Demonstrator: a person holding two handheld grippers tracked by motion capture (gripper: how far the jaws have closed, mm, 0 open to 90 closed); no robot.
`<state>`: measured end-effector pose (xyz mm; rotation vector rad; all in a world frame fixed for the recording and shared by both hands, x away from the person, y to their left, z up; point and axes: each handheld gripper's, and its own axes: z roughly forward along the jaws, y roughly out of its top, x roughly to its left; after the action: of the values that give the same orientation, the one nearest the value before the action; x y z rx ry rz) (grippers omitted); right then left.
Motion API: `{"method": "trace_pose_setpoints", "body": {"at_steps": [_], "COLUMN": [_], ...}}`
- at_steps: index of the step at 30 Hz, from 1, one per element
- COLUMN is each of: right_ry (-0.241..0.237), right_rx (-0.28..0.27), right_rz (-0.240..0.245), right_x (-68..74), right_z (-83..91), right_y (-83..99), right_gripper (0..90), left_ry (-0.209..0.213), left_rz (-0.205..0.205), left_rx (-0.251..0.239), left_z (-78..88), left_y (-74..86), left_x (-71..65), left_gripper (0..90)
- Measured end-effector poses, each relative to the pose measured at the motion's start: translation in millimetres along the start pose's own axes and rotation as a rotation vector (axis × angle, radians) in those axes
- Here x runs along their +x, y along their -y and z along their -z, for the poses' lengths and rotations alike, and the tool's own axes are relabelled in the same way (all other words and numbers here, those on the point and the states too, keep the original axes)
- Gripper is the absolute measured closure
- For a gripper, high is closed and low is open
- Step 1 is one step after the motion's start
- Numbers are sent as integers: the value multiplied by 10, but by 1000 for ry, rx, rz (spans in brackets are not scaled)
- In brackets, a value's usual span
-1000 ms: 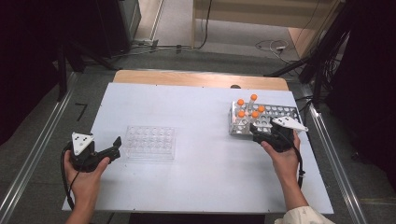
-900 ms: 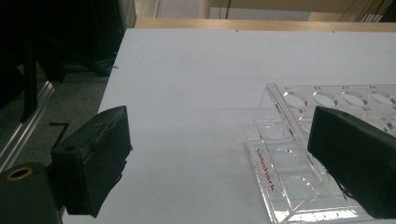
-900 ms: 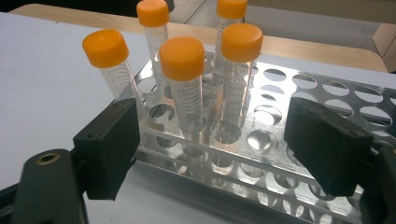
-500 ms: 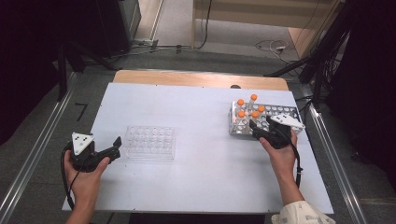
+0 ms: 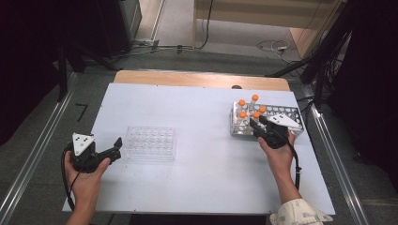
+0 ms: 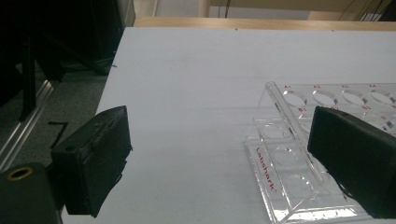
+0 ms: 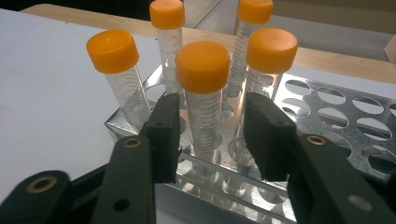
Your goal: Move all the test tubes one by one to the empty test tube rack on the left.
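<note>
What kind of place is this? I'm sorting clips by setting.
Probably a lab-style recording bench: orange-capped tubes stand in a metal rack, a clear plastic rack sits on a white table, with cables and rails on the floor around it.

Tubes (image 7: 205, 116): clear glossy plastic, printed graduations; caps (image 7: 202, 65) orange plastic, matt, finely ribbed sides.
Metal rack (image 7: 327, 107): shiny sheet metal, punched round holes, reflective.
Clear rack (image 6: 289, 154): transparent glossy plastic, red lettering.
Tabletop (image 5: 202, 122): white, smooth, matt; wooden strip (image 5: 202, 79) along far edge.
Right gripper (image 7: 212, 135) fingers (image 7: 266, 135): black matt plastic, brass-coloured inserts.
Left gripper (image 6: 224, 163) fingers (image 6: 93, 163): same black, slightly rough.
</note>
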<state>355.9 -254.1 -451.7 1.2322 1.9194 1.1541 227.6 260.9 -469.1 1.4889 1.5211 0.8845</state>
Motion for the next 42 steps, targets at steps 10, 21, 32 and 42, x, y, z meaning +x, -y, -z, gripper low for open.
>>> {"method": "trace_pose_setpoints", "body": {"at_steps": [10,21,32,42], "right_ry": [-12,-2,3,9], "right_rx": [5,-8,-67,-130], "right_rz": [8,12,21,29], "right_x": [20,9,34,73], "right_z": [-53,-41,70,296], "right_y": [6,-5,-142,-314], "right_gripper": [677,716,716,716], "left_ry": [2,0,6,49], "left_rz": [2,1,0,25], "left_rx": [1,-1,-4,-18], "left_z": [-2,2,1,80], "left_y": [1,-1,-2,-80], "left_x": [-2,2,-1,-21], "left_gripper": [69,69,69,69]}}
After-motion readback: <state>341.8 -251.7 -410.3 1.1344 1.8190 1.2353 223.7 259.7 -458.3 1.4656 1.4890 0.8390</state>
